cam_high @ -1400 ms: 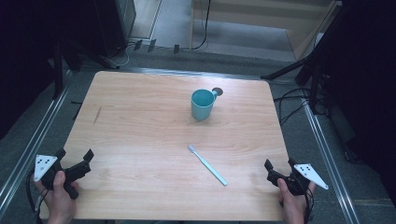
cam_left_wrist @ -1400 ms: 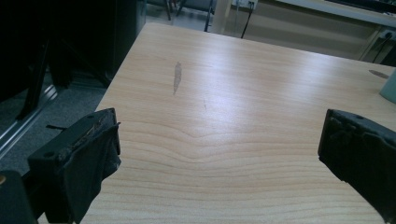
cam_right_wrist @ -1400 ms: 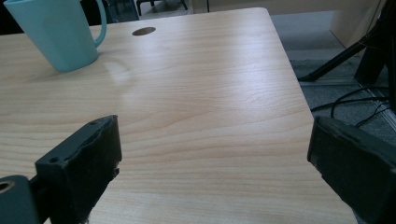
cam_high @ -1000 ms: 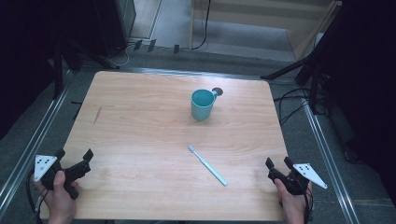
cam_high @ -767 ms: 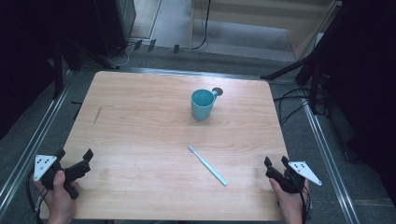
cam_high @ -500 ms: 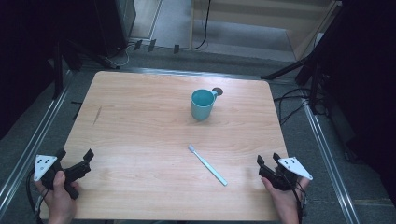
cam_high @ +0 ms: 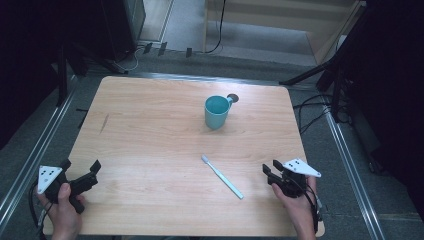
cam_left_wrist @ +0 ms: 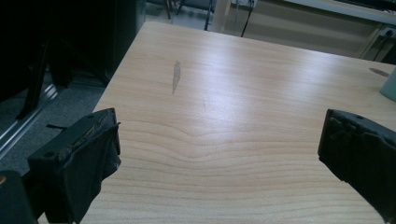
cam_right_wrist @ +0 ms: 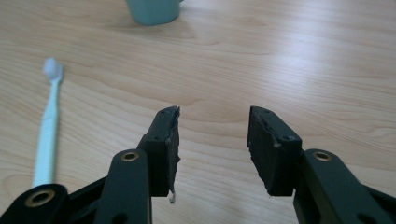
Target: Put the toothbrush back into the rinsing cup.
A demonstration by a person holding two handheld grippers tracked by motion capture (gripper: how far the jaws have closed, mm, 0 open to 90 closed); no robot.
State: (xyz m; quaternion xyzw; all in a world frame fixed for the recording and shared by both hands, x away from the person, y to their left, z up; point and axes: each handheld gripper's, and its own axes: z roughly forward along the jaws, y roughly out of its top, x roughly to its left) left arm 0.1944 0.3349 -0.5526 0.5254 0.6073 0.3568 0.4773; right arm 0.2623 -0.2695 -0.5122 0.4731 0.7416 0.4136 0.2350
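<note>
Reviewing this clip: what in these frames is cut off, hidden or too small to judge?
- Teal cup: the right gripper view's top edge cuts off all but its base; the left gripper view shows a sliver at the right edge.
- Toothbrush bristles: too small in the high view.
- Dark disc behind the cup: partly hidden, unidentifiable.
- Cup's inside: contents unclear.

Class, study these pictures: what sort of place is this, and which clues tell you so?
Probably a lab or recording studio, not a home. A bare wooden table stands on metal rails, cables trail over the grey floor, and hand-held claws, left claw and right claw, flank a toothbrush and cup.
</note>
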